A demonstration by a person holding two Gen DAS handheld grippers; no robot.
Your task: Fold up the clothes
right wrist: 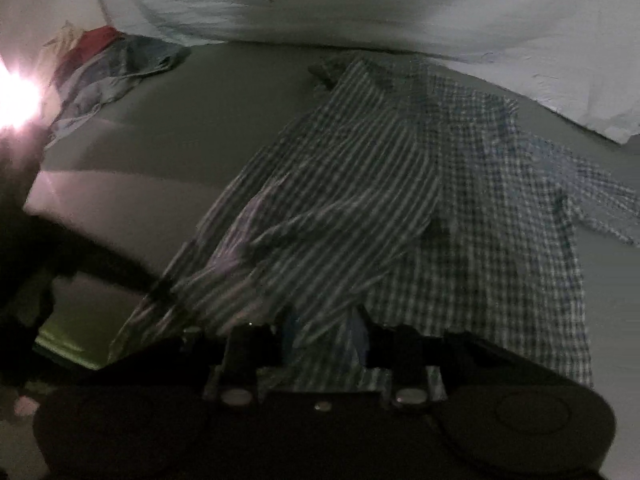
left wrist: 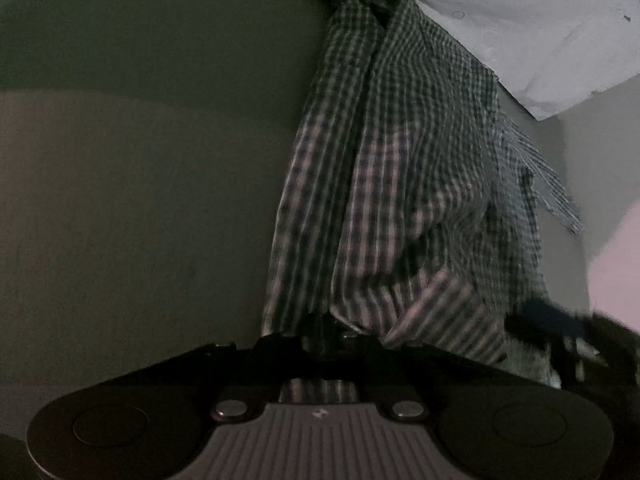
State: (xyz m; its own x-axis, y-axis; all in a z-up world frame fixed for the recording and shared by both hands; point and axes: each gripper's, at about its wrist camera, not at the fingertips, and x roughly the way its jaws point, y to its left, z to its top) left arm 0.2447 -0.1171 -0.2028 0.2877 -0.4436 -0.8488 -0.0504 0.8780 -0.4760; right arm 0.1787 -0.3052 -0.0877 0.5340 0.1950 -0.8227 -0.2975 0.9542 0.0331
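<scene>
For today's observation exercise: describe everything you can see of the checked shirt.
The checked shirt is thin woven cloth in dark and pale checks. It lies rumpled on a plain grey surface, one side folded over, a sleeve trailing out. A white cloth lies at its far end. The left gripper is shut on its near edge; the right gripper's jaws straddle the hem.

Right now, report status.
Left gripper shut on checked shirt. Right gripper open, shirt hem between fingers. White sheet beyond; nothing blocking.

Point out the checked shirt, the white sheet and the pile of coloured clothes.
checked shirt (right wrist: 500, 240): right wrist view, flat checked panel.
white sheet (right wrist: 400, 12): right wrist view, middle of the cloth.
pile of coloured clothes (right wrist: 108, 64): right wrist view, blue fabric below the red patch.
</scene>
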